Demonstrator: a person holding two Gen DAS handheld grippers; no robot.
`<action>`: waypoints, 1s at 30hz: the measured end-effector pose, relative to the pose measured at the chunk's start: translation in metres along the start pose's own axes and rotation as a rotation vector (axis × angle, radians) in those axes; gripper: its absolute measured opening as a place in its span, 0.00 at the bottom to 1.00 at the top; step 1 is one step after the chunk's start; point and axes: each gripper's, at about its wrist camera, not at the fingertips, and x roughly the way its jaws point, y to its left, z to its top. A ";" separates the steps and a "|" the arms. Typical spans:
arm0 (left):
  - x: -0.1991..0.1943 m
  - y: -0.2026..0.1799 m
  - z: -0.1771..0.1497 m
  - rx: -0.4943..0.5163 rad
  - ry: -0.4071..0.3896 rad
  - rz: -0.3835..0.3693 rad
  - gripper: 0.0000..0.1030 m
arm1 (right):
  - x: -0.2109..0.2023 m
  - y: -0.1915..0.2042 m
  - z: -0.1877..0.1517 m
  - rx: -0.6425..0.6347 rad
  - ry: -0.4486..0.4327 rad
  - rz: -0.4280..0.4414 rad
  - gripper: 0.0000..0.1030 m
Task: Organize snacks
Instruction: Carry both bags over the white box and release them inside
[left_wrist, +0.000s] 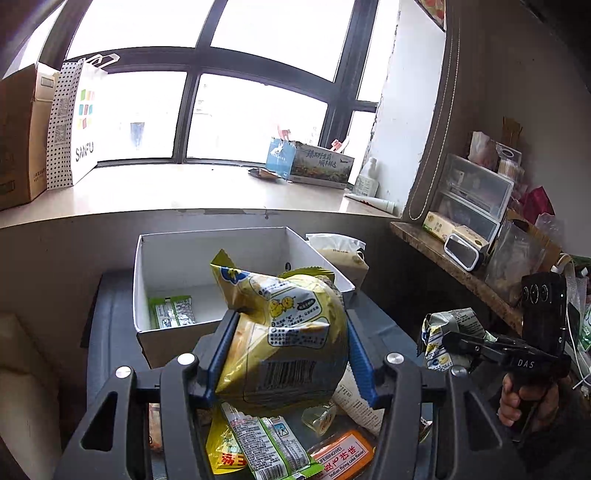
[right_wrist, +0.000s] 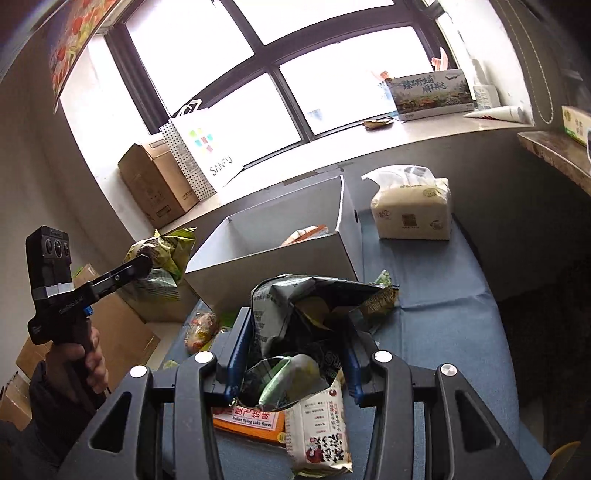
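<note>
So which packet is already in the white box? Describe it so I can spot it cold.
Start at the big window, then drop to the open white box on the blue-covered table below the sill. Inside, against the near-left corner, lies a flat green-and-white snack packet. In the left wrist view it is the only item showing on the box floor.

The orange packet (left_wrist: 341, 459) is cut off by the frame's bottom edge

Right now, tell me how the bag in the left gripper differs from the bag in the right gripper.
The yellow snack bag is puffy and bright; the dark snack bag is crumpled and grey-black. The yellow one shows chick cartoons and a barcode, the dark one mostly small text. Both are clamped between blue-padded jaws, near the white box.
</note>
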 end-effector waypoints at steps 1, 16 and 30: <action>0.000 0.003 0.007 -0.009 -0.015 0.011 0.58 | 0.006 0.009 0.009 -0.026 -0.004 0.010 0.46; 0.087 0.076 0.075 -0.118 0.050 0.200 0.58 | 0.140 0.071 0.129 -0.139 0.040 -0.042 0.46; 0.122 0.087 0.058 -0.063 0.197 0.291 1.00 | 0.196 0.046 0.145 -0.077 0.118 -0.214 1.00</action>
